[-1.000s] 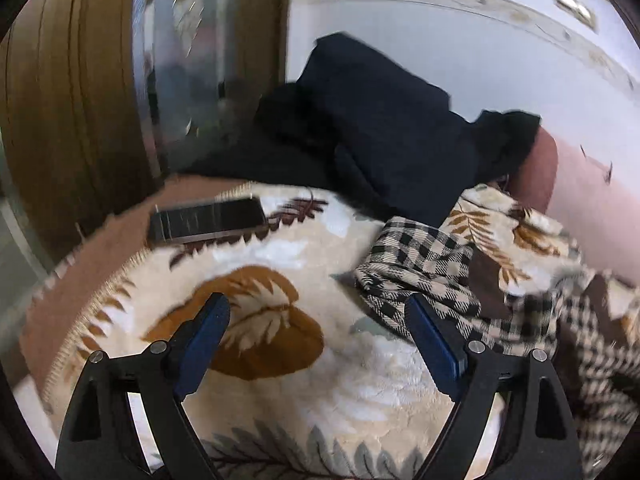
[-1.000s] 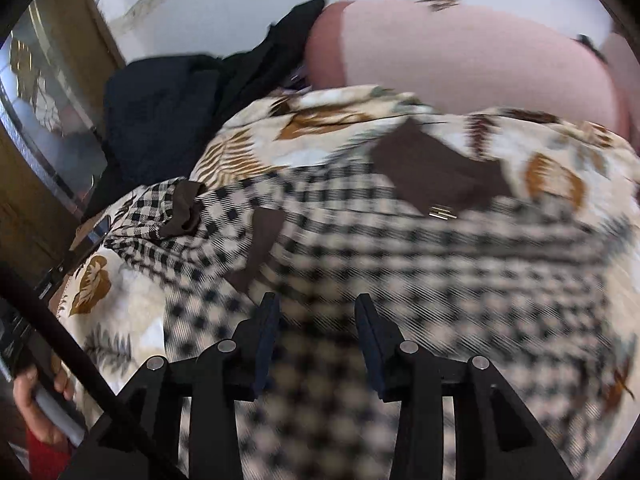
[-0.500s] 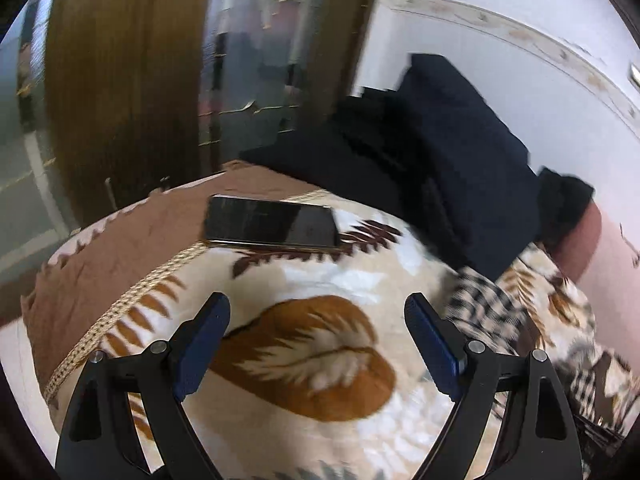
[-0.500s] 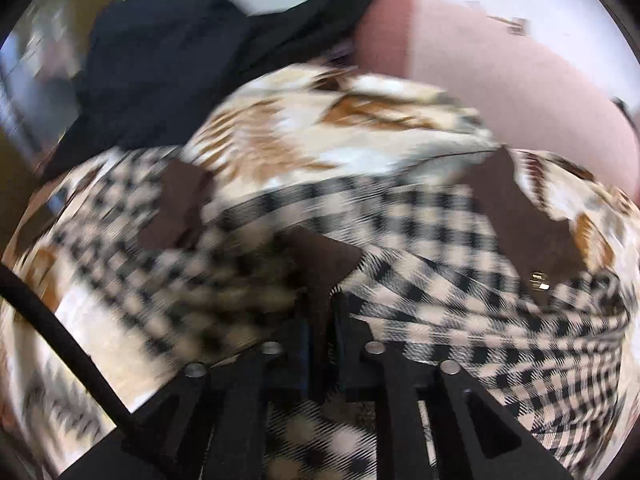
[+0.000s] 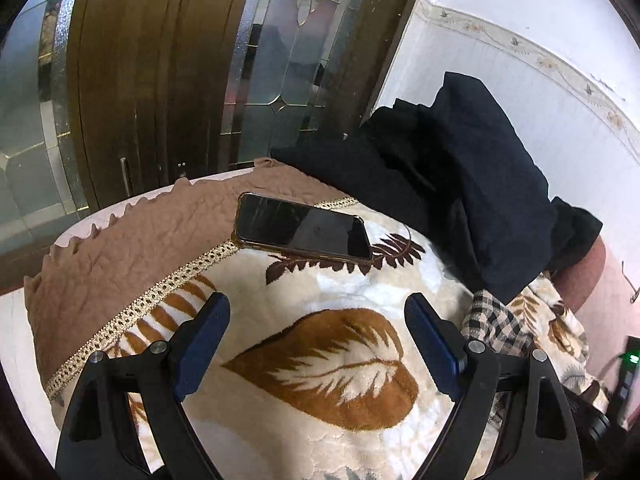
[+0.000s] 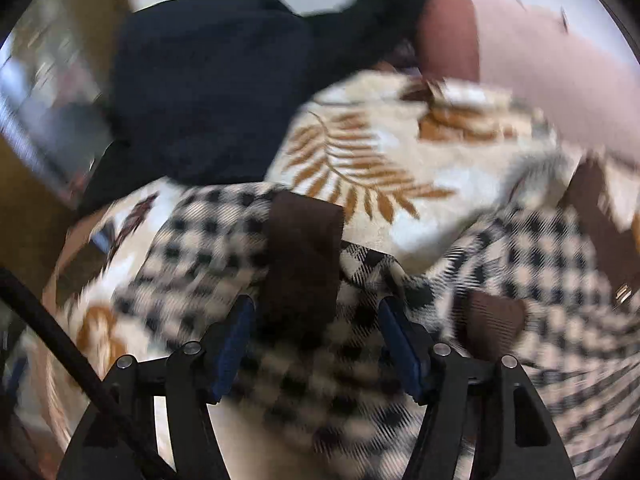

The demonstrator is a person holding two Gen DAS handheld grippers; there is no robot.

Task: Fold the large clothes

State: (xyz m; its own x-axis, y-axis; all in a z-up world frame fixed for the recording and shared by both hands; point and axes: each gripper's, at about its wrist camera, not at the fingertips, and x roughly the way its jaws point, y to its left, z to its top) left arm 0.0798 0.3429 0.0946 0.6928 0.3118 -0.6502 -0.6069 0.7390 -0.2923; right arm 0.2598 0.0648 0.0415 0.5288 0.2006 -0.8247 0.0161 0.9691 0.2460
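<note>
A black-and-cream checked garment (image 6: 360,320) with brown patches lies on a leaf-patterned blanket (image 6: 380,148). My right gripper (image 6: 316,320) is open, with a fold of the checked cloth and its brown patch (image 6: 304,256) lying between the blue pads; the view is blurred. My left gripper (image 5: 316,320) is open and empty above the blanket (image 5: 320,360). Only a corner of the checked garment (image 5: 492,324) shows at its right.
A phone (image 5: 300,232) in a clear case lies on the blanket ahead of the left gripper. A dark navy garment (image 5: 460,176) is heaped at the back by the wall. A wooden door with glass panels (image 5: 180,80) stands behind. A pink pillow (image 6: 540,64) lies far right.
The right gripper was shut on the checked cloth half a second ago and has opened. The left gripper has swung left, away from the checked garment, toward the phone.
</note>
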